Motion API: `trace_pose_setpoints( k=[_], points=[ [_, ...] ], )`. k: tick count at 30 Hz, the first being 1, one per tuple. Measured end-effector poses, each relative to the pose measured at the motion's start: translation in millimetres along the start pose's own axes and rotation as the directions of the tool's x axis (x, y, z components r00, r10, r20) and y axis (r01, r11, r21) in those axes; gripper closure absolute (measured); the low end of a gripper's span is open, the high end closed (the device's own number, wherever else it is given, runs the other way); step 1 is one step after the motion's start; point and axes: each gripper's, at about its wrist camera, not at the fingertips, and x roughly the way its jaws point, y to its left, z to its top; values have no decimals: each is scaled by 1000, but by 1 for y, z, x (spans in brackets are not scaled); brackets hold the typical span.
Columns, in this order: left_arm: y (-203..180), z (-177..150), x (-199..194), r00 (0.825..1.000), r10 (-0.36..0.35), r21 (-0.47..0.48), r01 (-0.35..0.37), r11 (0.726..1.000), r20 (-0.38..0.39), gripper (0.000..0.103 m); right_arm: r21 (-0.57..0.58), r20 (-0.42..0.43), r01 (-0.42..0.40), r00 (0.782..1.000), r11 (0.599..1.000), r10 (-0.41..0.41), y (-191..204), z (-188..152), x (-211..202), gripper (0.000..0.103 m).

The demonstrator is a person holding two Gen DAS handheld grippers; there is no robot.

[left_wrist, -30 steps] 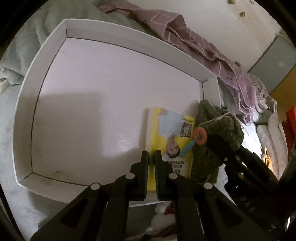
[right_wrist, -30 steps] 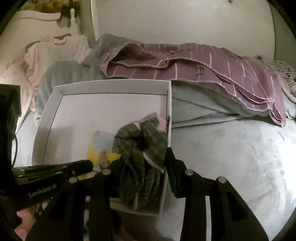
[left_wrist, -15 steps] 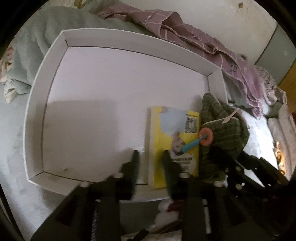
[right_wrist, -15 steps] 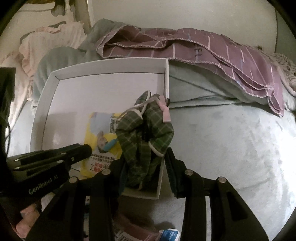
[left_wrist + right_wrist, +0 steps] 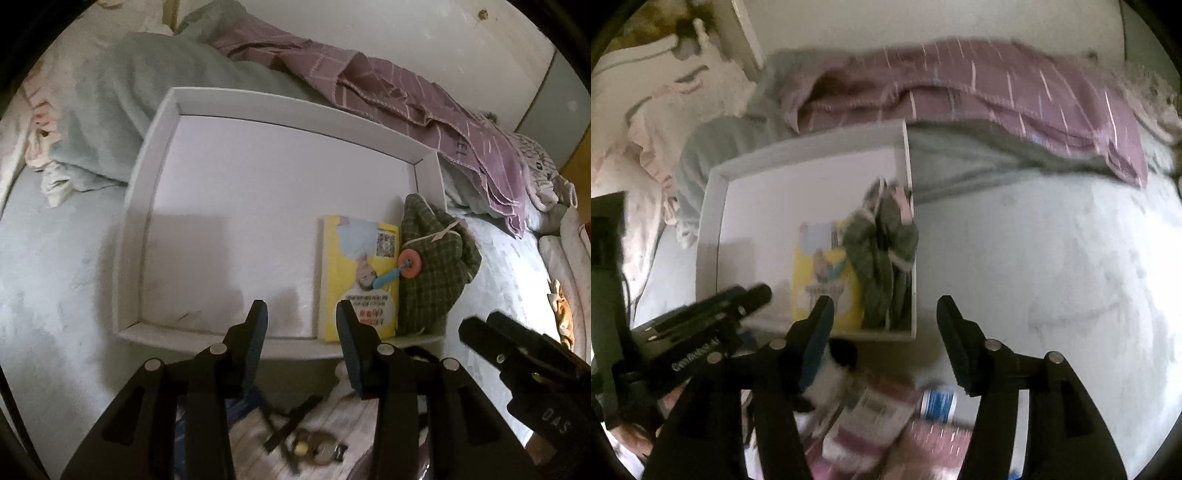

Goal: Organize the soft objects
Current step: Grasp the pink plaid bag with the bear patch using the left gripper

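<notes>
A white shallow tray (image 5: 155, 155) lies on the bed; it also shows in the right wrist view (image 5: 713, 206). A green plaid cloth (image 5: 436, 266) sits bunched in the tray's right near corner, also in the right wrist view (image 5: 882, 258). Beside it lies a yellow booklet (image 5: 354, 266) with a small blue-and-pink toy (image 5: 402, 266) on its edge. My left gripper (image 5: 299, 321) is open and empty above the tray's near rim. My right gripper (image 5: 882, 314) is open and empty, pulled back from the cloth; it shows in the left wrist view (image 5: 476, 332).
A purple checked blanket (image 5: 424, 99) and a grey-green blanket (image 5: 122, 92) lie behind the tray. Pale bedding (image 5: 1052, 277) spreads to the right. Loose clutter with packets and small items (image 5: 303, 435) lies below the grippers. White-pink clothes (image 5: 657, 122) sit at far left.
My right gripper has let go of the green plaid cloth, which now rests in the tray. Both grippers have opened and drawn back from the tray.
</notes>
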Motion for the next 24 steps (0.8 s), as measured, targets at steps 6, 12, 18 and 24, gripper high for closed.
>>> trace_pose_setpoints(
  k=[6,12,18,24],
  points=[
    [7,-14,-34,998,56,23,-57,998,30,65,86,-87,-35,995,996,42,-5,-8,-14,44],
    [34,-18,-54,1000,5,-50,-5,999,2,65,102,-112,-123,985,987,134,12,-12,-24,44],
    [41,-20,-62,997,27,-92,-33,995,-70,65,74,-177,-96,978,993,107,31,-10,-8,44],
    [20,-26,-97,995,93,-15,-93,996,-33,65,58,-181,-53,982,997,63,38,-8,-8,44]
  ],
)
